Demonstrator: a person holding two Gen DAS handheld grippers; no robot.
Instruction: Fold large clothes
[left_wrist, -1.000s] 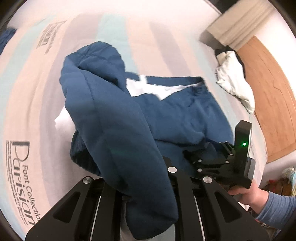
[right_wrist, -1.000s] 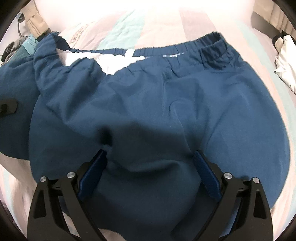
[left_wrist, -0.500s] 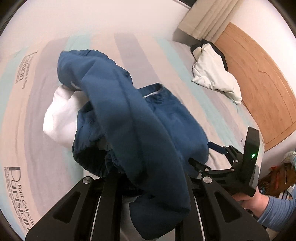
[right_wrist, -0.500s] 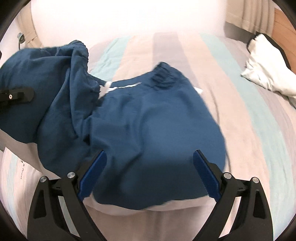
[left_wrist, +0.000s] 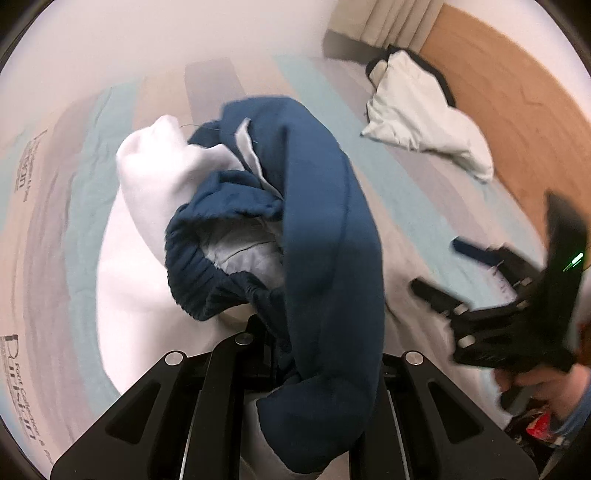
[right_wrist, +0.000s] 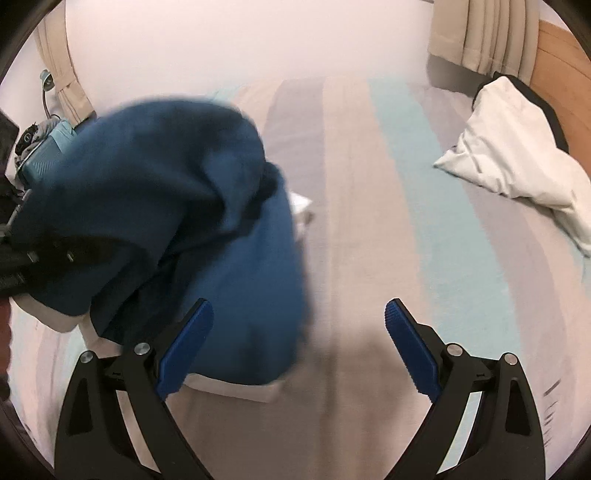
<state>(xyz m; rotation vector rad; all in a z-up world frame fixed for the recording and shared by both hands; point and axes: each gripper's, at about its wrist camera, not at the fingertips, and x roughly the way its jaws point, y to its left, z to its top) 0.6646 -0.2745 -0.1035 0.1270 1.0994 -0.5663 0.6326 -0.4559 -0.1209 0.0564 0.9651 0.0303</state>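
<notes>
Blue trousers (left_wrist: 325, 258), frame centre: clamped by left gripper (left_wrist: 295, 373). Right gripper (right_wrist: 299, 332), lower frame: spread wide, nothing held.

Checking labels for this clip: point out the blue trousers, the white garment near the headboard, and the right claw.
blue trousers (left_wrist: 325, 240), left wrist view, on the hanging leg.
white garment (right_wrist: 517, 162), right wrist view, its middle.
right claw (right_wrist: 299, 325), right wrist view, midway between its open fingertips.

Matt navy cloth trousers (left_wrist: 325, 229), ribbed waistband, smooth wooden headboard (left_wrist: 509, 99)
</notes>
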